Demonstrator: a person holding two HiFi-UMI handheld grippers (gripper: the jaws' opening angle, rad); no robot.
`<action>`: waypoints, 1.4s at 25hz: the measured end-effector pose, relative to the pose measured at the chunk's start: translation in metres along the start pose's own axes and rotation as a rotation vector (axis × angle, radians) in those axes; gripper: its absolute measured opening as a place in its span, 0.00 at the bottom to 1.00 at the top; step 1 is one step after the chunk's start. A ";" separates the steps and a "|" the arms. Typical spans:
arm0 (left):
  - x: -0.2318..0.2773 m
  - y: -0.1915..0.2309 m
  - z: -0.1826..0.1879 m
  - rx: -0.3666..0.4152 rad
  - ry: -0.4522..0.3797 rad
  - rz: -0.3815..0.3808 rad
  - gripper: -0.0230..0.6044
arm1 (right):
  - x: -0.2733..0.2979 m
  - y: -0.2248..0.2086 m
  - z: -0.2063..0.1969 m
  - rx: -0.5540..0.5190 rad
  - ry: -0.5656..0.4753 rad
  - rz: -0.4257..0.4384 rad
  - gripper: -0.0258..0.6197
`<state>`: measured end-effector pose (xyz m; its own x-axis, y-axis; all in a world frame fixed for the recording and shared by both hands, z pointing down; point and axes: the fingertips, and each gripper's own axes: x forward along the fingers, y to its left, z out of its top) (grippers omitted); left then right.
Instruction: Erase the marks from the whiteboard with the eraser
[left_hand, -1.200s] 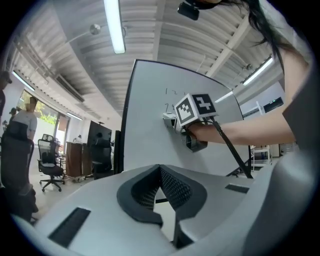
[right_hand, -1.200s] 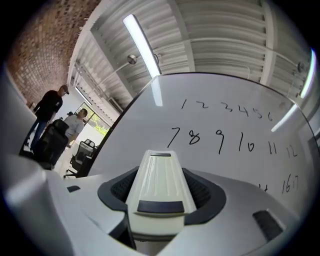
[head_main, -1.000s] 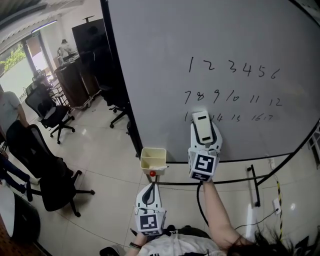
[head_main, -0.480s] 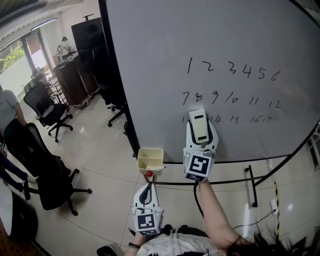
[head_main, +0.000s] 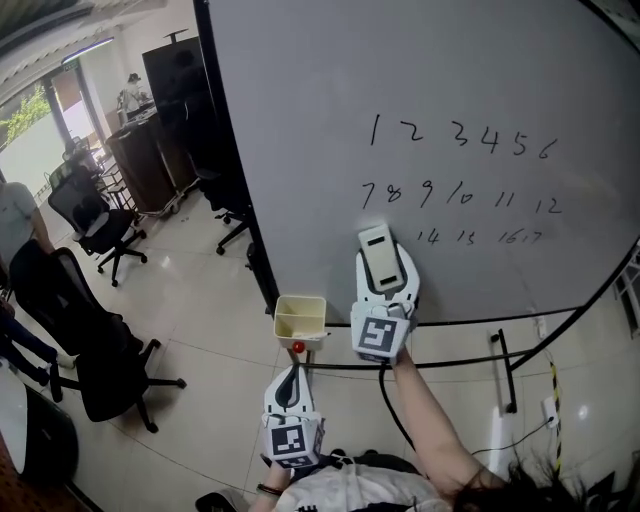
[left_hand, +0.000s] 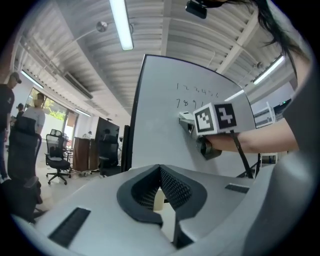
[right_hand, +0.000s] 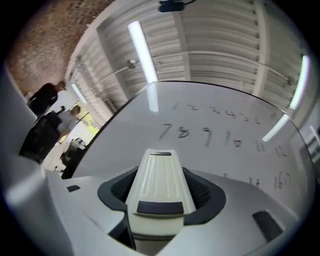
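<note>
- My right gripper (head_main: 386, 290) is clenched on the eraser (head_main: 379, 255), jaws on its two long sides, with the eraser up at the whiteboard (head_main: 330, 120), at the left end of the bottom row of marks (head_main: 478, 237)
- My left gripper (head_main: 291, 385) hangs low by my body with its jaws closed on nothing; it has no part in this step
- By my reckoning the task is barely under way: the 1-to-6 row, the 7-to-12 row and most of the bottom row are all there to read
- To do this stroke well I would keep the felt face flat on the board, not tipped onto an edge, press evenly, and sweep right along the bottom row in one overlapping pass, then step up a row
- The grip must stay firm, since the drag of the felt could twist the eraser between the jaws
- The head view alone gives the whole layout: three rows of numbers, the eraser below the 7 and 8, and a small yellow bin (head_main: 302, 318) by the board's lower left corner
- The right gripper view alone shows the pads hugging the eraser and the 7, 8, 9 just beyond its tip
- The left gripper view catches my right gripper side-on, seemingly against the board — contact I cannot confirm from above — and office chairs (left_hand: 56, 160) off to the left
</note>
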<state>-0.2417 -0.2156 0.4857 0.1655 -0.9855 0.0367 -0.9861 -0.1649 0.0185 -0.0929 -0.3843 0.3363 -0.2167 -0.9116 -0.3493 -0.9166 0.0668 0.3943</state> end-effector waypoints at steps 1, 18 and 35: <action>0.001 -0.001 0.000 -0.005 -0.001 -0.002 0.04 | 0.000 0.024 -0.009 -0.091 0.009 0.069 0.47; 0.000 -0.009 -0.002 0.036 0.014 -0.039 0.04 | -0.028 -0.117 -0.033 0.140 -0.030 -0.235 0.47; 0.001 -0.026 -0.004 0.039 0.041 -0.062 0.04 | -0.038 -0.118 -0.052 0.342 -0.091 -0.241 0.47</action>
<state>-0.2160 -0.2125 0.4892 0.2256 -0.9711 0.0780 -0.9736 -0.2276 -0.0166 0.0409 -0.3784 0.3472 0.0025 -0.8793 -0.4763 -1.0000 0.0010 -0.0071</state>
